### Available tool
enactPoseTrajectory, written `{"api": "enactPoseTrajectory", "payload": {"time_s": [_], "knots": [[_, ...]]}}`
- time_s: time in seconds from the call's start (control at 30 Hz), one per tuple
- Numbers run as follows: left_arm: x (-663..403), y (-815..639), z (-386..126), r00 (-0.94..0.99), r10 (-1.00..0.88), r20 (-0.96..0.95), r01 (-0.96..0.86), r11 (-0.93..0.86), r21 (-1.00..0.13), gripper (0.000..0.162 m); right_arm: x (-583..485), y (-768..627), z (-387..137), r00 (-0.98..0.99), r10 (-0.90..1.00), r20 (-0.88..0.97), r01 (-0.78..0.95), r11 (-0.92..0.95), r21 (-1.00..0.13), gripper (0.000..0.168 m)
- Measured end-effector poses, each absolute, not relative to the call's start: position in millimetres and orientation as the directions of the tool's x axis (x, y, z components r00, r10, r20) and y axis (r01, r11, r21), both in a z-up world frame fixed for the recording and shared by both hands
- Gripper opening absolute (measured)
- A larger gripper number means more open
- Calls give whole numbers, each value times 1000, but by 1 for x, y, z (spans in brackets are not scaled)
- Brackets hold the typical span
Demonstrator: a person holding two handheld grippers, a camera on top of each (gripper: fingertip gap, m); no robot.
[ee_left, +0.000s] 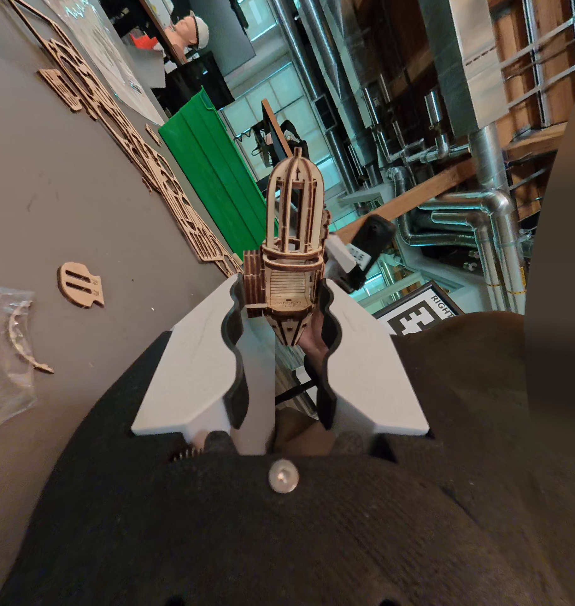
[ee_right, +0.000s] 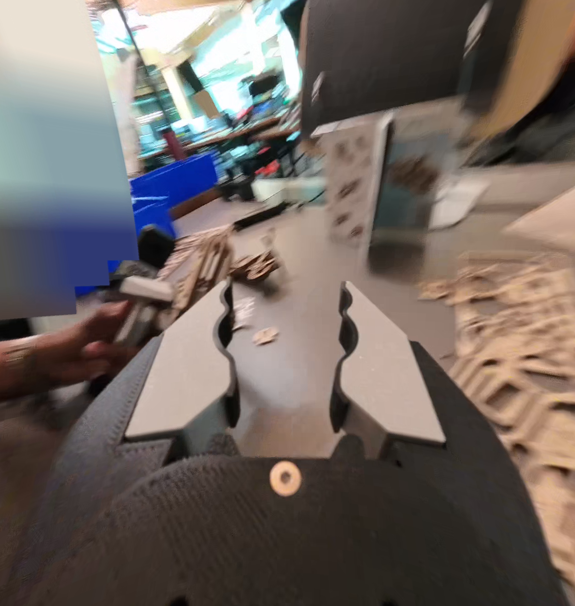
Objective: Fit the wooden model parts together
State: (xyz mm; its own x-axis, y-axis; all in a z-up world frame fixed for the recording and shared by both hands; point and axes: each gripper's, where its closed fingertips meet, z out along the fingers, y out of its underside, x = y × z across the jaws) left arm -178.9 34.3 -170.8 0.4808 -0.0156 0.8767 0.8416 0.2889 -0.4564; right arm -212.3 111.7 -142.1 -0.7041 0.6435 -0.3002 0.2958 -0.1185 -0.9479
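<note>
My left gripper point(ee_left: 281, 303) is shut on a half-built wooden model point(ee_left: 292, 249), a domed cage on a ribbed base. It holds the model in the air, tilted over the grey table point(ee_left: 66, 203). My right gripper shows just behind the model in the left wrist view point(ee_left: 361, 252). In its own blurred view the right gripper point(ee_right: 286, 295) is open and empty above the table. A small loose wooden part point(ee_right: 264, 336) lies on the table between its fingers. The left gripper, held by a hand, shows at the left in the right wrist view point(ee_right: 145, 295).
Punched-out wooden sheets point(ee_left: 122, 131) lie along the table, with a small slotted part point(ee_left: 79, 284) and a clear bag holding a curved piece point(ee_left: 14, 344). A green bin point(ee_left: 214, 177) stands beyond. The right wrist view shows more sheets point(ee_right: 509, 344), a parts pile point(ee_right: 253, 265), a blue bin point(ee_right: 174, 183) and an upright booklet point(ee_right: 377, 183).
</note>
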Motion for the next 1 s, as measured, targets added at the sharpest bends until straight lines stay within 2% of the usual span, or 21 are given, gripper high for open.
{"api": "enactPoseTrajectory", "payload": {"time_s": [0.03, 0.07, 0.13, 0.23, 0.27, 0.33, 0.53, 0.57, 0.7, 0.87, 1.0], "knots": [[-180, 34, -172, 481, -11, 877, 840, 292, -457, 45, -218, 123, -132, -665, 720, -197, 185, -97, -978, 67], [-181, 33, -173, 479, -6, 878, 839, 295, -457, 45, -219, 131, -124, -632, 767, -109, 97, -61, -993, 63], [-182, 33, -175, 475, -1, 880, 841, 295, -453, 45, -219, 133, -125, -608, 794, -7, 40, 22, -999, 54], [-182, 34, -177, 468, 0, 884, 845, 294, -448, 45, -222, 120, -162, -636, 771, -21, 180, 122, -976, 54], [-182, 35, -177, 467, -1, 884, 846, 292, -446, 45, -221, 115, -174, -656, 753, -45, 234, 147, -961, 46], [-181, 35, -177, 466, -3, 885, 849, 286, -445, 45, -213, 105, -189, -711, 697, -94, 303, 184, -935, 15], [-179, 37, -177, 456, -19, 890, 858, 277, -434, 45, -214, 103, -187, -710, 694, -114, 302, 155, -940, 9], [-178, 38, -177, 452, -23, 892, 860, 275, -429, 45, -216, 104, -186, -696, 709, -117, 308, 147, -940, 0], [-176, 41, -178, 451, -25, 892, 864, 261, -430, 45, -224, 104, -193, -618, 773, -141, 366, 125, -922, 0], [-176, 40, -178, 450, -21, 893, 864, 264, -430, 45, -225, 104, -194, -594, 802, -60, 332, 177, -927, 0], [-177, 40, -179, 445, -22, 895, 865, 269, -423, 45, -219, 97, -199, -636, 768, -80, 353, 197, -914, 26]]}}
